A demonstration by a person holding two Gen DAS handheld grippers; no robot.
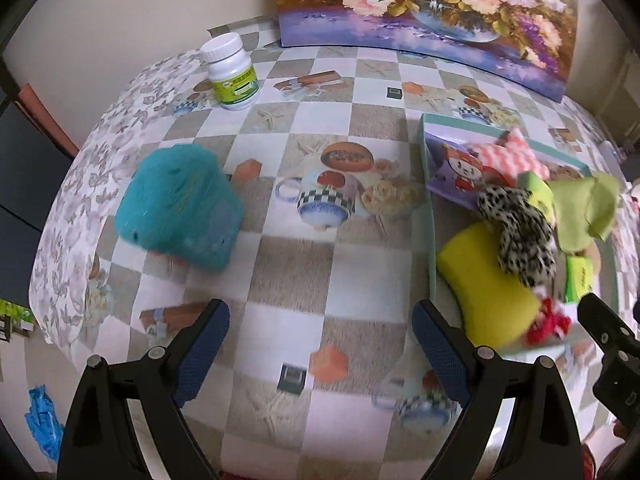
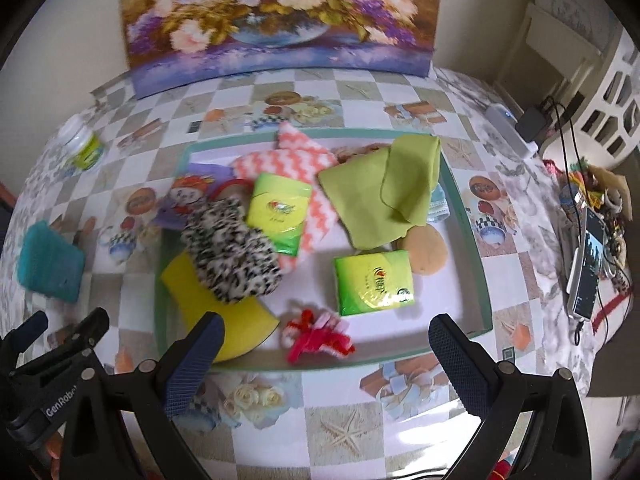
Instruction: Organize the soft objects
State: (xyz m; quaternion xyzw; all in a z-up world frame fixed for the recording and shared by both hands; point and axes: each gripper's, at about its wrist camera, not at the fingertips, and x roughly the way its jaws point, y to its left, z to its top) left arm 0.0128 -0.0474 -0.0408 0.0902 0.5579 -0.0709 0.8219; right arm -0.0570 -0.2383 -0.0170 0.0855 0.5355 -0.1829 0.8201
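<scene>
Both tongs hang above the table (image 2: 344,432) w/ jaws spread wide, nothing between them. Left tongs (image 1: 320,344) sit over bare checked cloth; right tongs (image 2: 326,356) sit over the near rim of the green tray (image 2: 476,240). Inside the tray: yellow sponge (image 2: 212,300) at near-left w/ a black-and-white fuzzy item (image 2: 232,252) lying on it, red-and-pink yarn bundle (image 2: 316,336) near the front rim, two green tissue packs (image 2: 374,282), a lime cloth (image 2: 384,192) and a coral zigzag cloth (image 2: 288,160) further back. A teal sponge (image 1: 180,208) lies outside, on the table well left of the tray. A white bottle (image 1: 232,72) stands beyond it.
</scene>
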